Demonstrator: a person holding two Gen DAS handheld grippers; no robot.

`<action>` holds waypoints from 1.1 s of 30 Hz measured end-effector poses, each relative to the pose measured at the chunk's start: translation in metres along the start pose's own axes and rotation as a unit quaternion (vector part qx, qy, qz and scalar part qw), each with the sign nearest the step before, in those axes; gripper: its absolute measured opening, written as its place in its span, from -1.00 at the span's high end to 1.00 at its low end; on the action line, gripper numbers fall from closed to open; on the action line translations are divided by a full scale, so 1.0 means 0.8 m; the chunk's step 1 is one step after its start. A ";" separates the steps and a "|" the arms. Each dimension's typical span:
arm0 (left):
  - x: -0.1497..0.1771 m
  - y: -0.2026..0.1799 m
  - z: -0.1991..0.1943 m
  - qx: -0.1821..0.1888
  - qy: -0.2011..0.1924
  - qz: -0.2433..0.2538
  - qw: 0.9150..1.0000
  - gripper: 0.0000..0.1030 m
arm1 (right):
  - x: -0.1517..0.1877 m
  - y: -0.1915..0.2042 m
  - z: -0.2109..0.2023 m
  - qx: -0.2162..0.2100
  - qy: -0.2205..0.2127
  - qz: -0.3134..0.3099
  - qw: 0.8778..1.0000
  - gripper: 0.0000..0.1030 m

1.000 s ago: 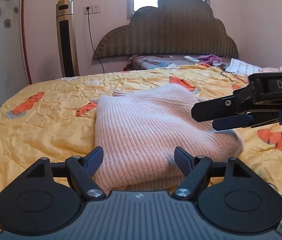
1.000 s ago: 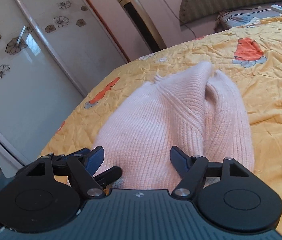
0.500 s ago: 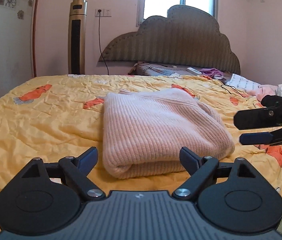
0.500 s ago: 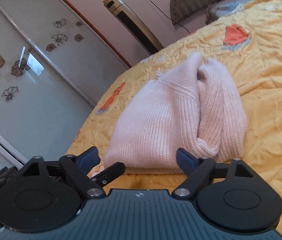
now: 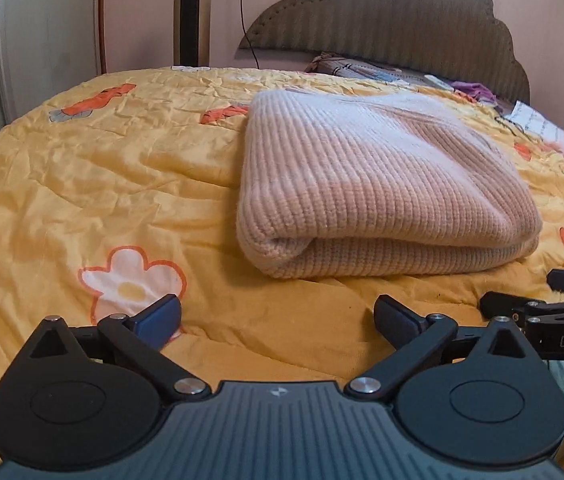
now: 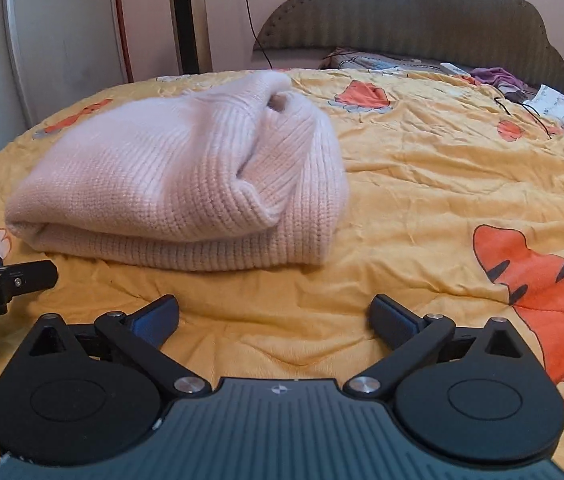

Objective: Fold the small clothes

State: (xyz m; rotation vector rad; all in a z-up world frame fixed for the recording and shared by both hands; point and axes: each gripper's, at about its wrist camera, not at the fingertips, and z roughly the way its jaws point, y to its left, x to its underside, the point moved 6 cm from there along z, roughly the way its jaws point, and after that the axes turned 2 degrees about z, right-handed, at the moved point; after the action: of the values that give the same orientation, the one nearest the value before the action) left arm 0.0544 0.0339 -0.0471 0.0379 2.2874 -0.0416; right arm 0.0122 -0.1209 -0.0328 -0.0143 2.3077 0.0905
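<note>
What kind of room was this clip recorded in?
Most likely a home bedroom: the folded pink sweater lies on a bed with a yellow cartoon quilt, backed by a padded headboard, with a tower fan by the wall.

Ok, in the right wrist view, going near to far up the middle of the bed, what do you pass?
Right gripper with open fingers → yellow quilt → folded pink sweater → pillow → padded headboard.

Left gripper [image 5: 278, 314] and right gripper [image 6: 274, 314], side by side, held level, jaws spread wide, both empty.
</note>
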 end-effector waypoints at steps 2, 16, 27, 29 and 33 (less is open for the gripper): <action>0.002 -0.007 0.001 -0.013 0.007 0.019 1.000 -1.00 | 0.001 0.005 0.005 0.008 0.004 -0.015 1.000 -0.98; 0.003 -0.010 0.000 -0.017 0.010 0.022 1.000 -1.00 | -0.001 0.001 -0.001 0.041 -0.015 0.066 0.997 -0.97; 0.002 -0.007 -0.002 -0.013 0.008 0.019 1.000 -1.00 | -0.003 0.010 0.011 0.067 0.000 0.036 0.997 -0.98; 0.001 -0.008 -0.001 -0.014 0.008 0.020 1.000 -1.00 | -0.003 0.010 0.011 0.067 0.000 0.036 0.997 -0.98; 0.001 -0.007 -0.001 -0.013 0.008 0.019 1.000 -1.00 | -0.003 0.010 0.011 0.067 0.000 0.036 0.997 -0.98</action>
State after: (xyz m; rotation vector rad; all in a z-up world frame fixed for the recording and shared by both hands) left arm 0.0526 0.0280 -0.0470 0.0686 2.3022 0.0088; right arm 0.0197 -0.1125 -0.0365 0.1375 2.3094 -0.0270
